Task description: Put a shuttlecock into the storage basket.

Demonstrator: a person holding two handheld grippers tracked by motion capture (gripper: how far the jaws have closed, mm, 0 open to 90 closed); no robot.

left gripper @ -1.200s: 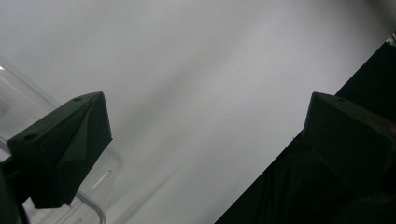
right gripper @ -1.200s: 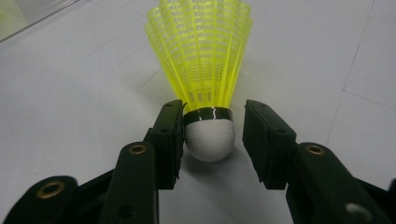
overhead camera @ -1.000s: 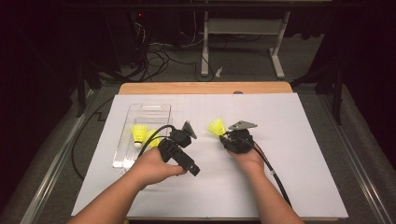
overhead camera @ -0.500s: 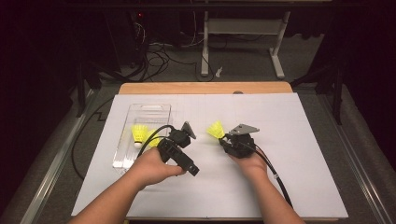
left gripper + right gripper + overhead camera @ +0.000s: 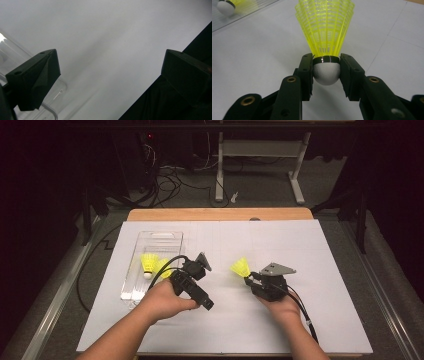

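A yellow shuttlecock [image 5: 325, 47] is clamped by its white cork between the jaws of the right gripper [image 5: 326, 72], skirt flaring beyond the fingertips, long axis continuing the fingers. Two shuttlecocks [image 5: 152, 265] are already laid in the clear tray [image 5: 160, 238]; this one remains to be placed. The left gripper [image 5: 110, 72] is held with jaws apart, empty.

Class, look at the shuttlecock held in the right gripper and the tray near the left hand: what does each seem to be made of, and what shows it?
Shuttlecock: the yellow skirt looks like moulded plastic, a see-through ribbed mesh; its white rounded base looks like matte foam or cork, finely pitted, with a shiny dark band above.
Tray: probably clear glossy plastic; the white surface shows through it.
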